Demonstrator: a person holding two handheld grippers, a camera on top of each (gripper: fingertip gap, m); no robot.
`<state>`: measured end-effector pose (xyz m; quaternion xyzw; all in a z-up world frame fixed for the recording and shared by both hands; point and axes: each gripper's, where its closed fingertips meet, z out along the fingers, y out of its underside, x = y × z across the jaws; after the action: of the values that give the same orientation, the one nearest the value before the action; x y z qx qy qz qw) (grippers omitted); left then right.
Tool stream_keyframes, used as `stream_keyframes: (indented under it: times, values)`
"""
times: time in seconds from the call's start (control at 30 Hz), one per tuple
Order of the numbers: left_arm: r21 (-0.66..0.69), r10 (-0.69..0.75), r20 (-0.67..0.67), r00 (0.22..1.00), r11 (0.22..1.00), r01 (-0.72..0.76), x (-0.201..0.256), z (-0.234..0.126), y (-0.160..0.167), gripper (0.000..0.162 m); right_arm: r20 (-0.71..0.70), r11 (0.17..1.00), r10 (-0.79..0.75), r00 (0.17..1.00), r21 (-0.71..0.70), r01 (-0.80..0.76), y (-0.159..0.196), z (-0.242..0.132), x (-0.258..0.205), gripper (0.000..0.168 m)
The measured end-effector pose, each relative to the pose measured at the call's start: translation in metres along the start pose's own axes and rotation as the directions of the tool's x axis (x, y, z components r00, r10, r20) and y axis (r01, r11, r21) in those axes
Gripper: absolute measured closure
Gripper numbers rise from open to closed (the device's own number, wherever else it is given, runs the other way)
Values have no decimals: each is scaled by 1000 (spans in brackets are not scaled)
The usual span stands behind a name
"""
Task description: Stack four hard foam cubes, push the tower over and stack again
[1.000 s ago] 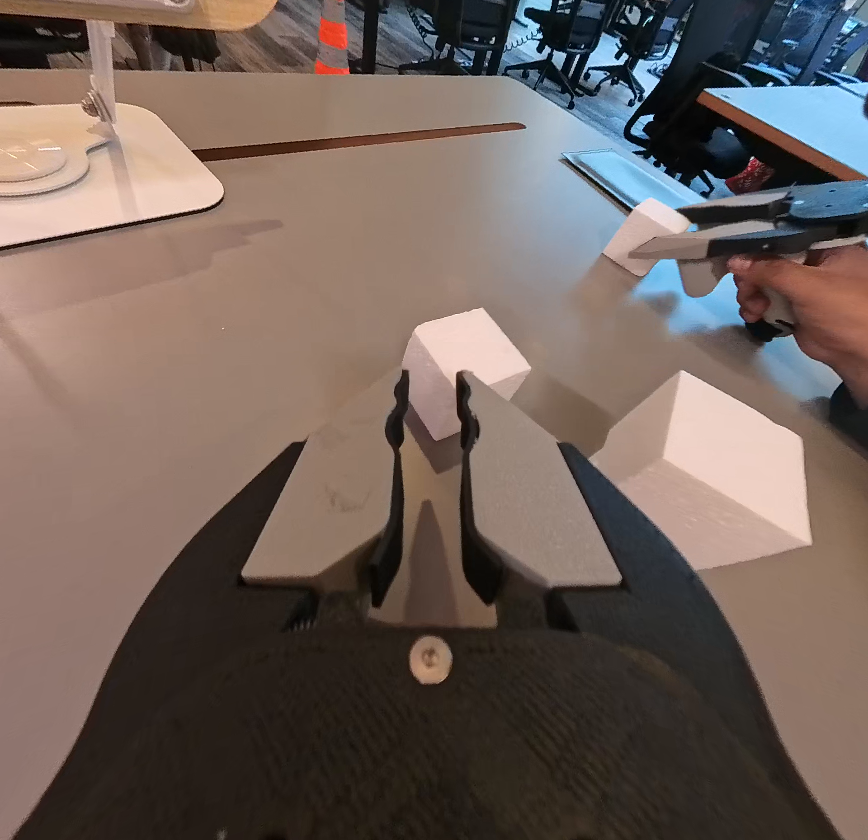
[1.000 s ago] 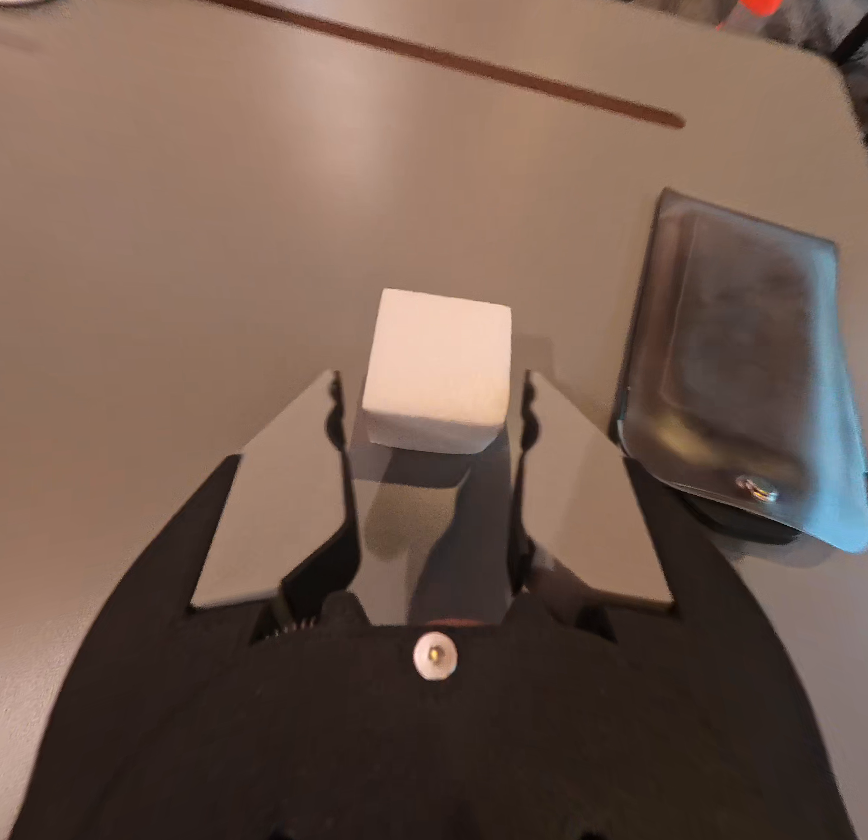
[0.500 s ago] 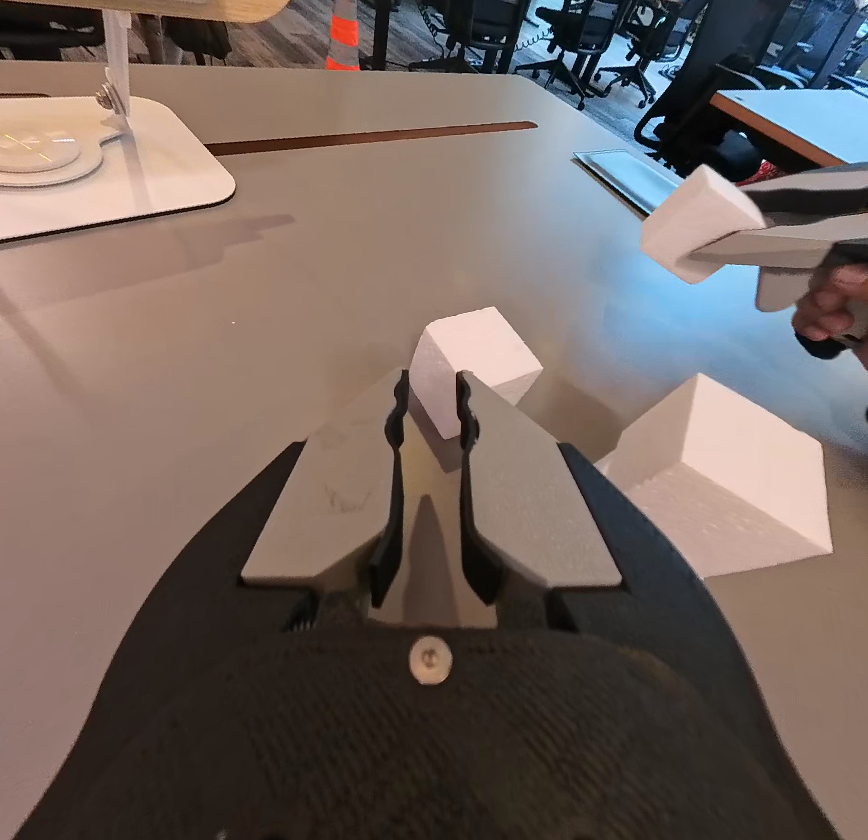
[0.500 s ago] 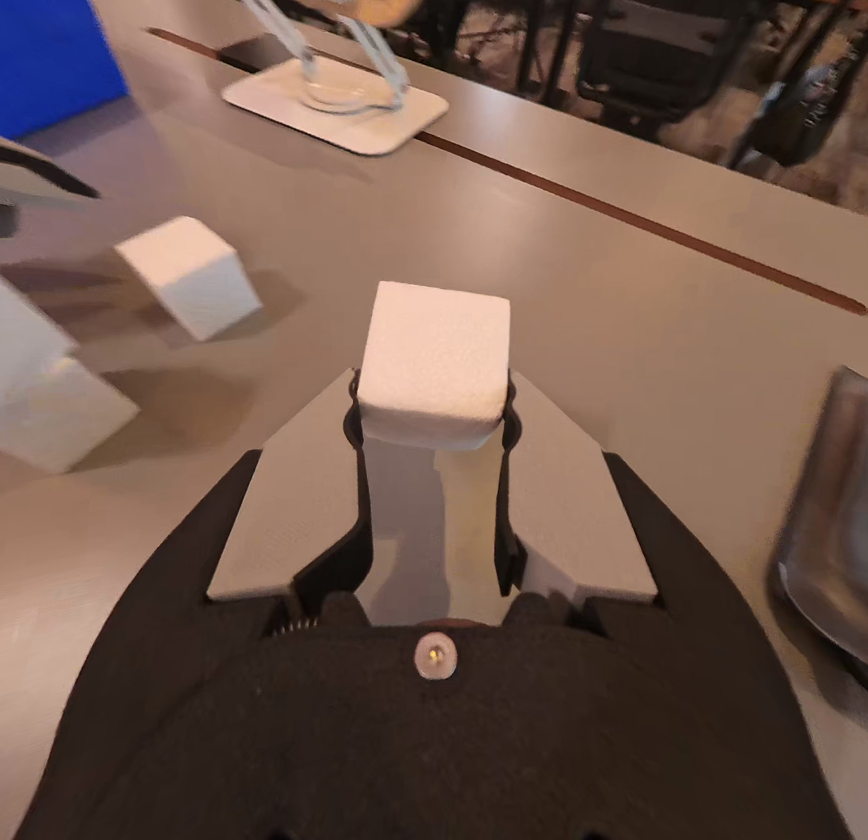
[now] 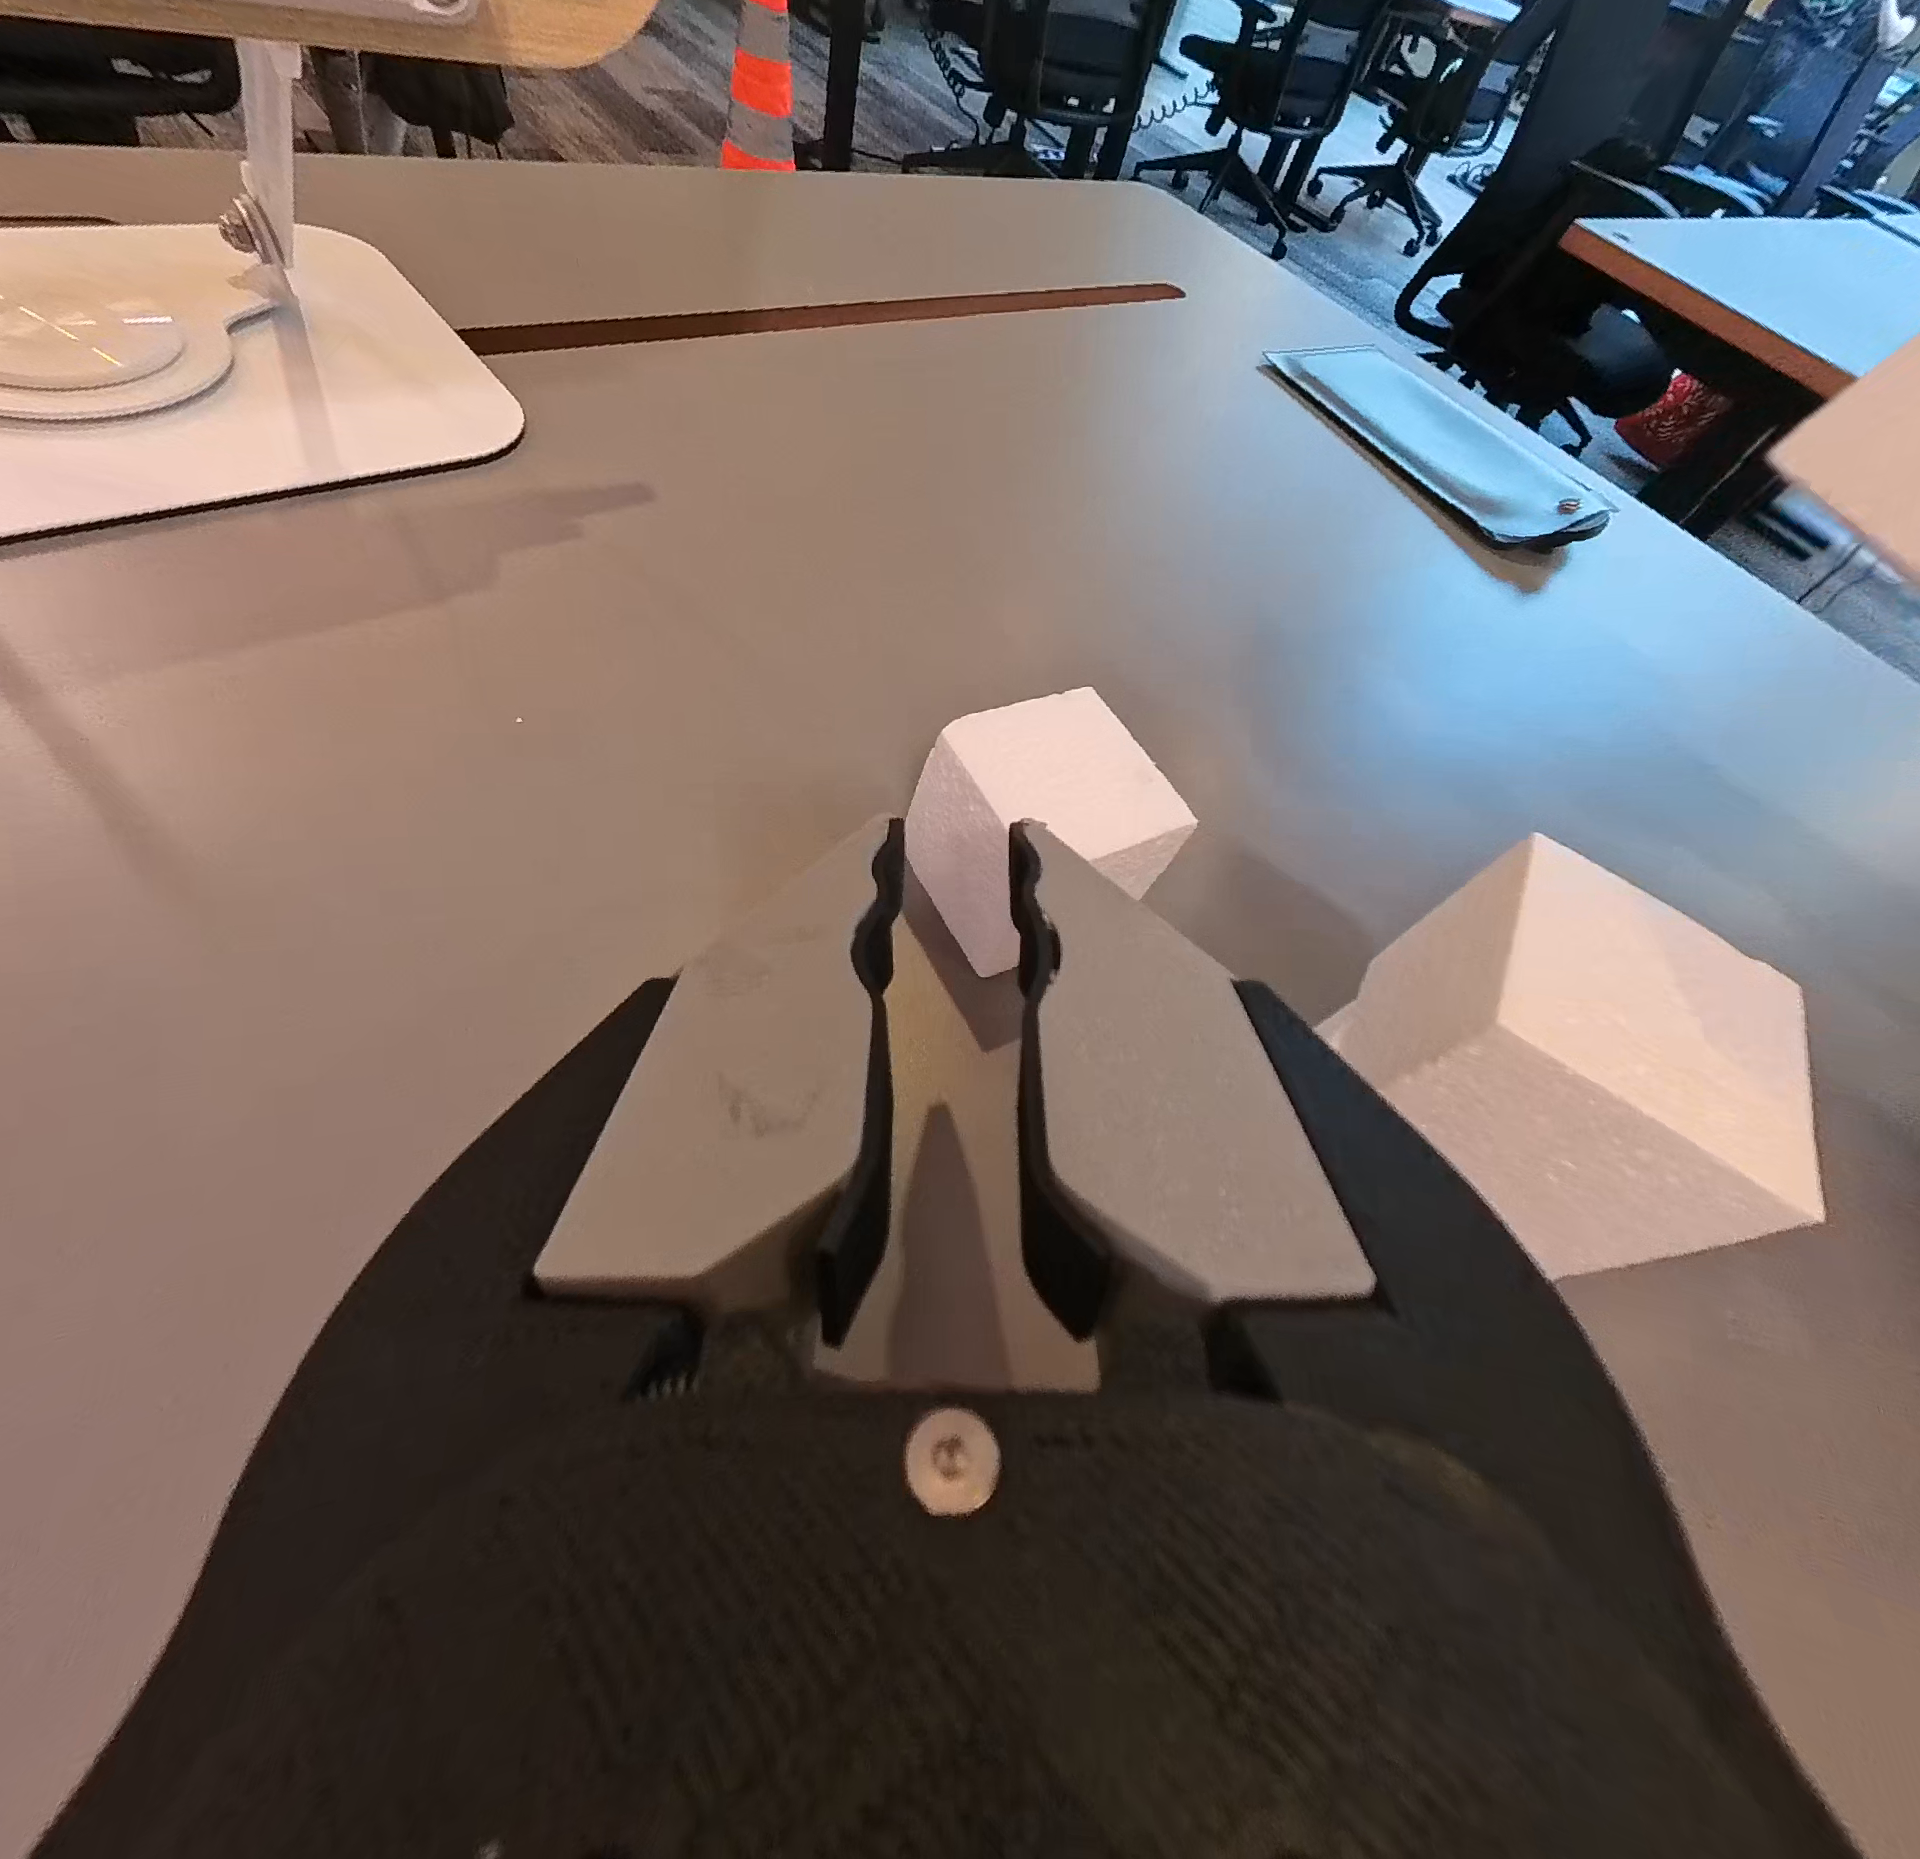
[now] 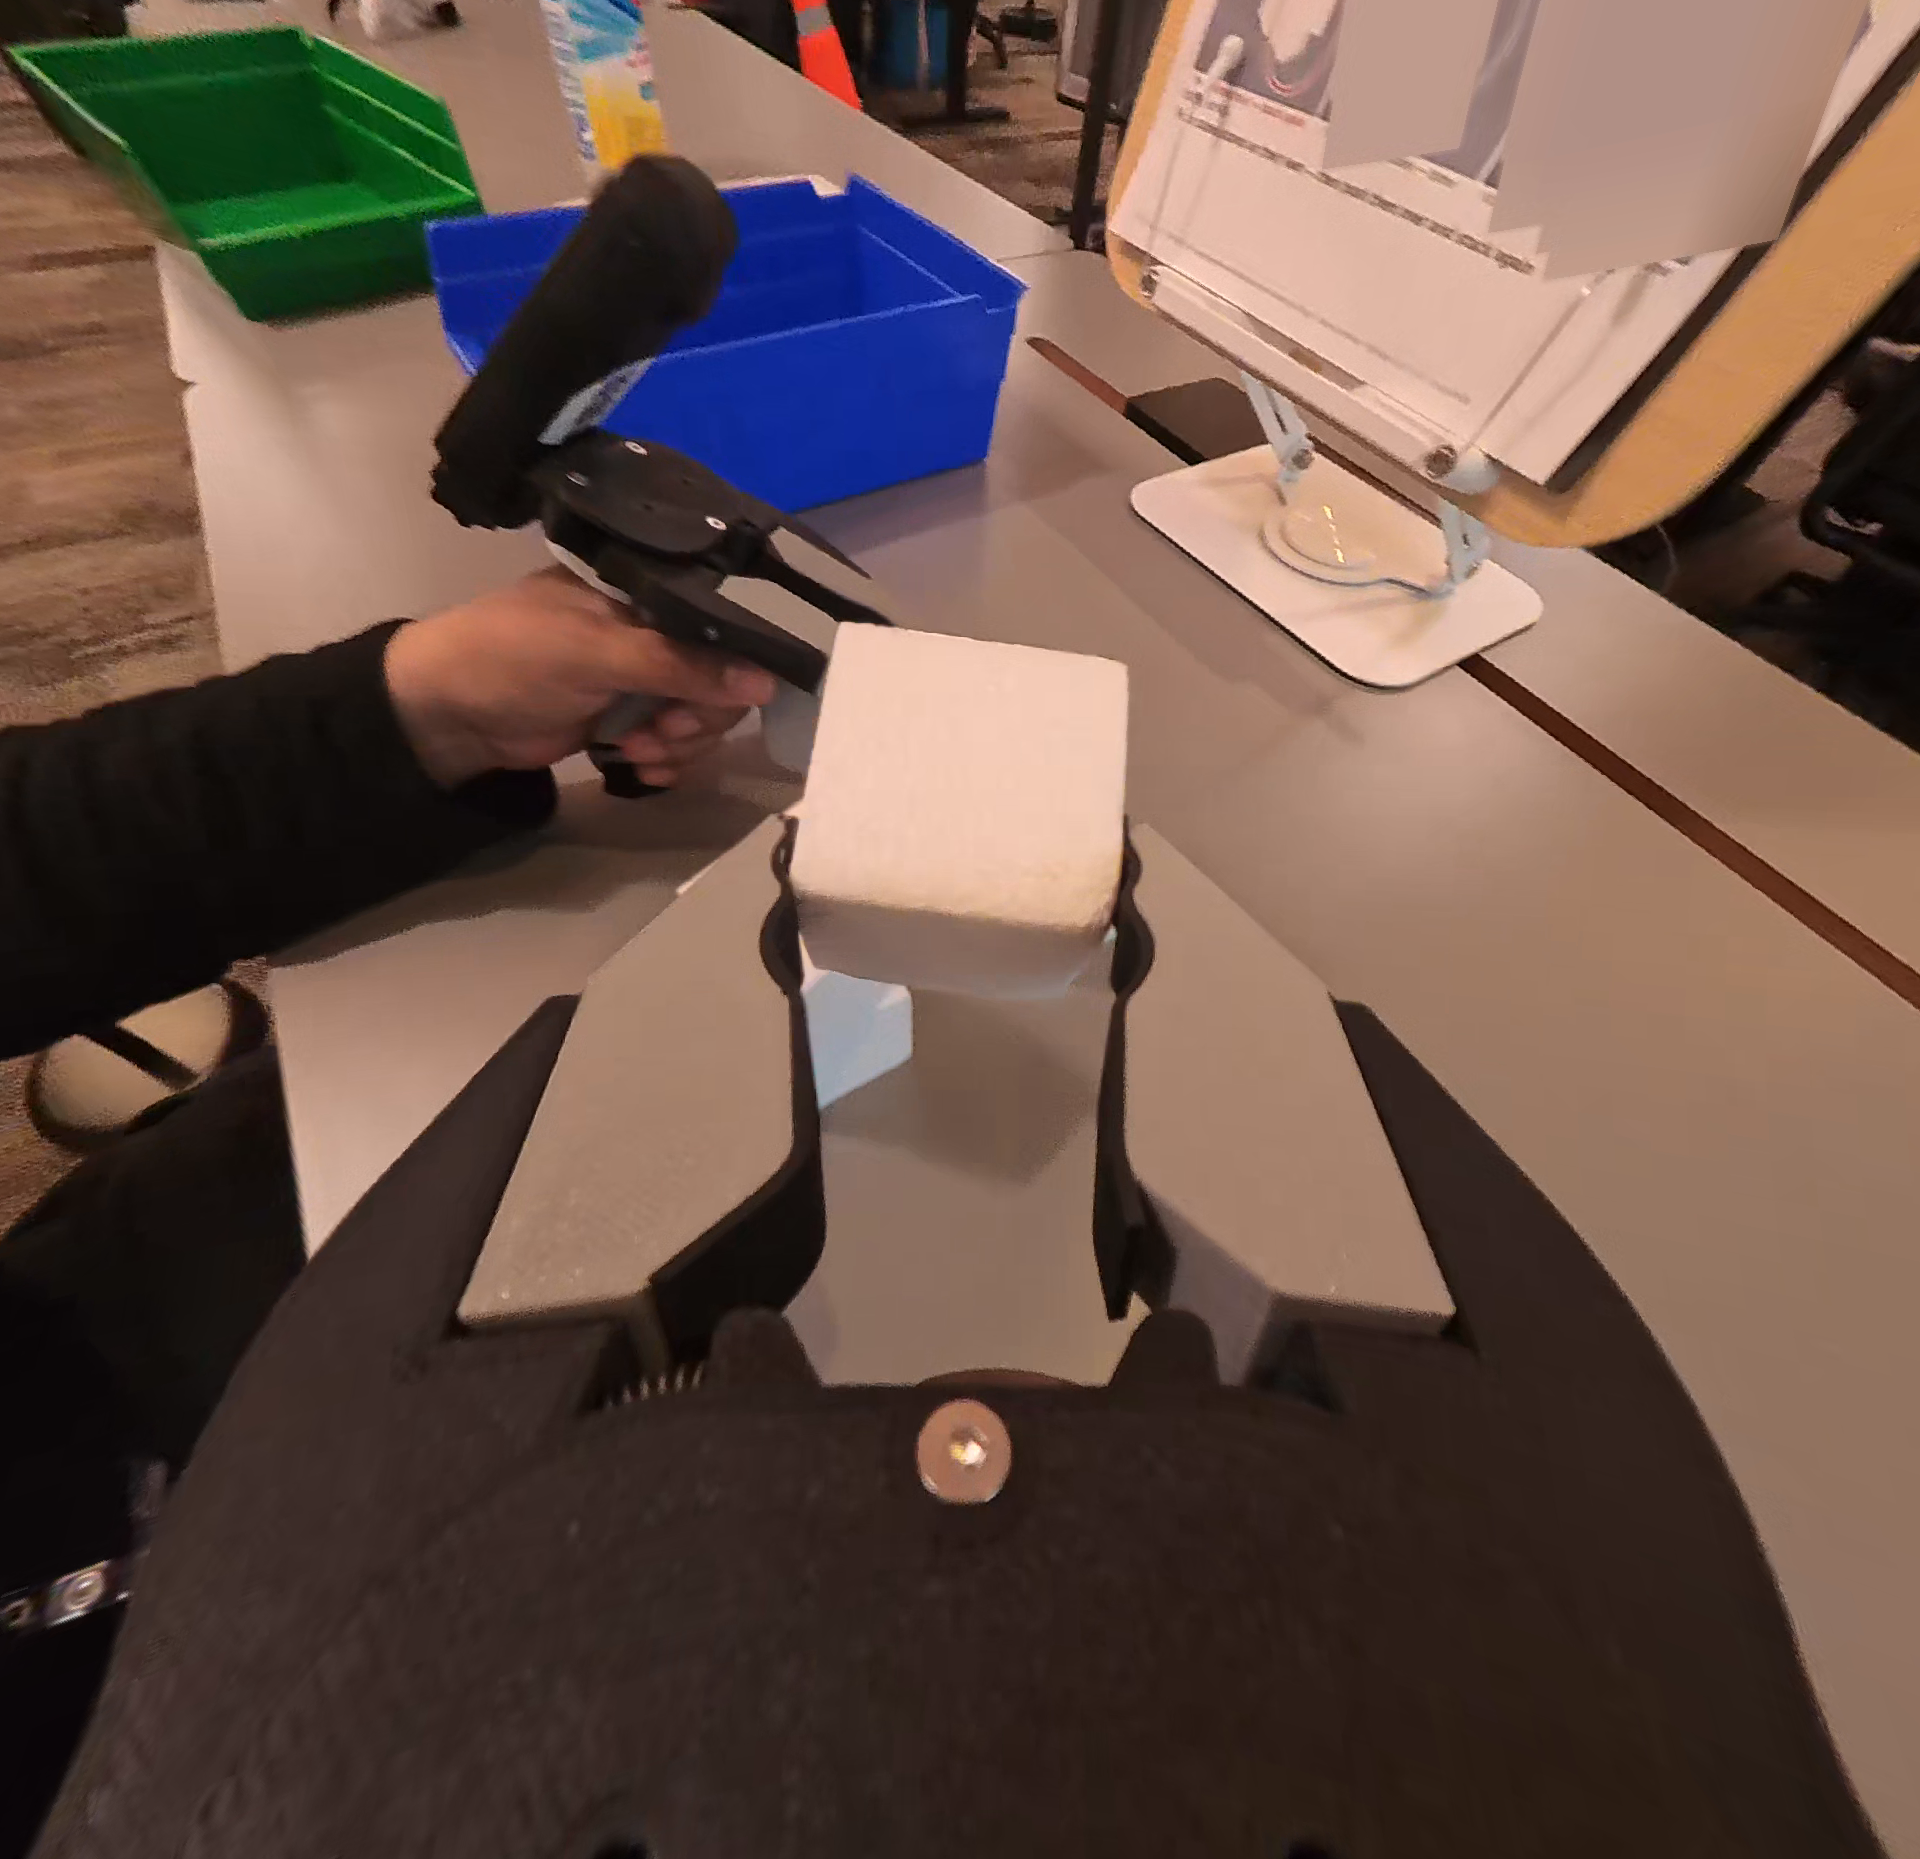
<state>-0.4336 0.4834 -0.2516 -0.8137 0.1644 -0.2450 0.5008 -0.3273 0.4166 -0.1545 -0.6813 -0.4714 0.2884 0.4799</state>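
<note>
My right gripper (image 6: 951, 905) is shut on a small white foam cube (image 6: 966, 801) and holds it above the grey table (image 6: 1455, 926). Part of another white cube (image 6: 857, 1040) shows on the table under it. My left gripper (image 5: 956, 853) is empty, its jaws nearly shut with a narrow gap, low over the table. A small white cube (image 5: 1049, 812) lies just beyond its tips. A larger white cube (image 5: 1558, 1061) lies to its right. The held cube shows blurred at the right edge of the left wrist view (image 5: 1860, 469). The left gripper (image 6: 727, 604), in a hand, shows in the right wrist view.
A white stand base (image 5: 208, 375) with a board stands at the far left. A grey pouch (image 5: 1434, 448) lies near the table's right edge. A blue bin (image 6: 748, 334), a green bin (image 6: 249, 147) and a spray bottle (image 6: 603, 53) stand beyond the left gripper. Tip to tip, the grippers are about 15 cm apart.
My right gripper shut on the small cube by the pouch, lifted it and swung left toward the other cubes. My left gripper has hardly moved.
</note>
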Motion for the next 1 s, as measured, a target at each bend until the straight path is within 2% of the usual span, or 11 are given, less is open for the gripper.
stream_keyframes:
  times: [0.37, 0.73, 1.0]
  values:
    - [4, -7, -3, 1000, 1000, 7, 0, -1, -1, 144, 62, 997, -18, 998, -72, 22, -10, 17, -30, 111]
    - [12, -13, -10, 1000, 1000, 13, 1, -3, -3, 144, 18, 967, -10, 1000, -255, 14, 16, 36, -41, 111]
    - [19, -15, -16, 1000, 1000, 15, 2, -4, -4, 144, -13, 958, 4, 1000, -287, -7, 25, 44, -41, 111]
